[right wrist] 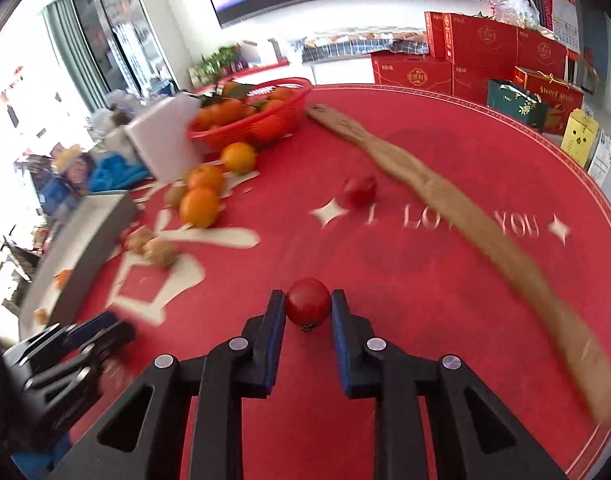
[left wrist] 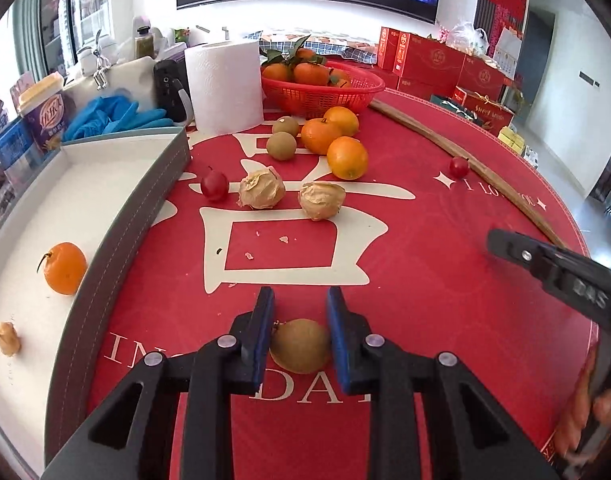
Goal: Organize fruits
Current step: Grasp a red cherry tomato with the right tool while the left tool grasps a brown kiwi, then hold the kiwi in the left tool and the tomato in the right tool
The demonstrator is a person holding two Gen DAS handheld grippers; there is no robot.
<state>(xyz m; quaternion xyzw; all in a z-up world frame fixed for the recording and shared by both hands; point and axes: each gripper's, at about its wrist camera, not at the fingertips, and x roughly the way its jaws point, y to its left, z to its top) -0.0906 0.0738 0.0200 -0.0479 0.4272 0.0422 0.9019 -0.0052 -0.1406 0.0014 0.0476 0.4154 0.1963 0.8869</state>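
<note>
My left gripper (left wrist: 300, 304) is shut on a brown kiwi (left wrist: 300, 345) held between its blue pads above the red tablecloth. My right gripper (right wrist: 308, 306) is shut on a small red tomato (right wrist: 307, 301). The white tray with grey walls (left wrist: 145, 200) lies at the left and holds an orange (left wrist: 64, 267) and a small husk fruit (left wrist: 7, 338). Loose on the cloth are oranges (left wrist: 346, 157), two kiwis (left wrist: 281, 145), two husk-wrapped fruits (left wrist: 262, 189) and two more red tomatoes (left wrist: 214, 185).
A red basket (left wrist: 325, 96) of tangerines stands at the back beside a paper towel roll (left wrist: 224, 85). A long wooden stick (right wrist: 457, 208) lies across the right of the table. Blue gloves (left wrist: 113, 118), a tub and red gift boxes (left wrist: 437, 60) surround the table.
</note>
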